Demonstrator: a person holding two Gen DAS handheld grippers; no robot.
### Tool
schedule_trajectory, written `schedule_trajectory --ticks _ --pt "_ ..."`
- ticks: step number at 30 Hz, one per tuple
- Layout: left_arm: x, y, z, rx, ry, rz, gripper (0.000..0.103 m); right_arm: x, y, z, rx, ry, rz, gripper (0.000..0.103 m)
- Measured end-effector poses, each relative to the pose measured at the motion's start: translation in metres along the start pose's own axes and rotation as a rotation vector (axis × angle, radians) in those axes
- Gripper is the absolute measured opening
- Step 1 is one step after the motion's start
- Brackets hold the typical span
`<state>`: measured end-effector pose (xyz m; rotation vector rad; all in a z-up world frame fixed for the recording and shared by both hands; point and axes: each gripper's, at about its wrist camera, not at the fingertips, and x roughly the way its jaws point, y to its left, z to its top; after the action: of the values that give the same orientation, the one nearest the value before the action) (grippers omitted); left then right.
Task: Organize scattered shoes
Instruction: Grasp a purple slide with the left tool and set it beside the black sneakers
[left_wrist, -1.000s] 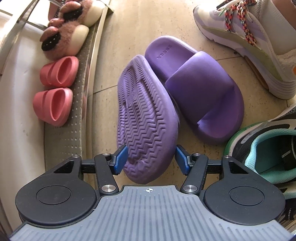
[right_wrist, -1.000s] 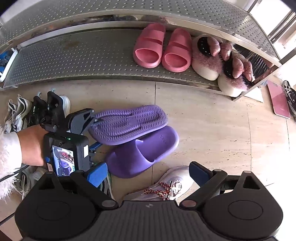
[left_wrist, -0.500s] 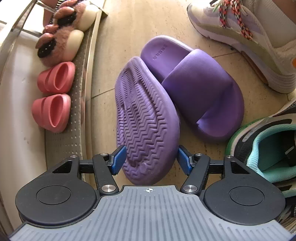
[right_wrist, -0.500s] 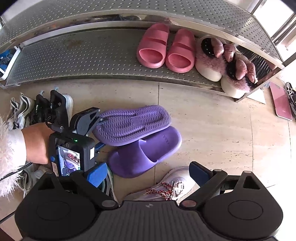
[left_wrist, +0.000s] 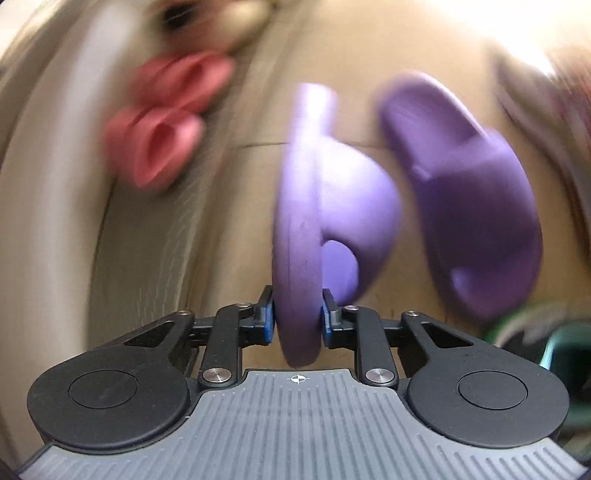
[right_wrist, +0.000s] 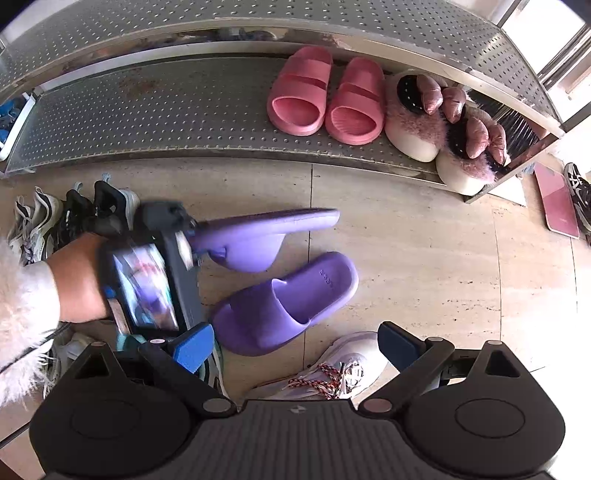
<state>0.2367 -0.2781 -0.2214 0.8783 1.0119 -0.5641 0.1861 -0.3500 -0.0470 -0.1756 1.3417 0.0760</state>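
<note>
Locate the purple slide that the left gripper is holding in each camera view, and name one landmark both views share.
Left wrist view: the held purple slide stands on edge at centre, its end pinched by the left gripper.
Right wrist view: it is left of centre, above the floor, sole up, sticking out rightward from the blurred gripper.
Shared landmark: the pink slides on the metal shelf; upper left in the left view, top centre in the right.

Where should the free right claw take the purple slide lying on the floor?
Probably at the thick sole edge of the purple slide on the floor, coming down from above: it lies upright, strap up, apart from the lifted purple slide pinched in the left claw. The right claw is open.
</note>
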Motion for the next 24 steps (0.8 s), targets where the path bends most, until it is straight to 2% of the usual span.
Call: schedule_trajectory --ticks 8,9,10,13,16,17,20,21,24 --pt "-0.005 0.043 -0.056 -0.542 0.164 -0.173 0.024 -0.002 0.011 0.004 -0.026 -0.014 -0.009 0.096" --pt "-0.006 0.048 -0.063 -0.610 0.184 -0.195 0.028 -0.001 0.012 0.004 -0.031 -0.011 -0.008 0.096" --pt "-0.006 0.054 -0.070 -0.678 0.204 -0.216 0.044 0.000 0.013 0.005 -0.036 -0.007 -0.009 0.096" --pt "-0.008 0.070 -0.091 -0.881 0.266 -0.281 0.067 0.004 0.015 0.006 -0.040 0.006 -0.010 0.096" --pt "-0.010 0.086 -0.112 -1.084 0.327 -0.346 0.069 0.009 0.017 0.009 -0.033 0.011 -0.011 0.096" --pt "-0.017 0.087 -0.112 -1.048 0.327 -0.337 0.069 0.011 0.019 0.010 -0.030 0.010 -0.009 0.096" --pt "-0.056 0.084 -0.108 -0.778 0.265 -0.247 0.072 0.020 0.026 0.016 0.004 -0.011 0.024 0.096" --pt "-0.070 0.083 -0.110 -0.718 0.236 -0.218 0.075 0.025 0.028 0.018 0.019 -0.016 0.046 0.096" --pt "-0.108 0.079 -0.122 -0.626 0.159 -0.159 0.082 0.052 0.036 0.026 0.090 -0.022 0.134 0.094"
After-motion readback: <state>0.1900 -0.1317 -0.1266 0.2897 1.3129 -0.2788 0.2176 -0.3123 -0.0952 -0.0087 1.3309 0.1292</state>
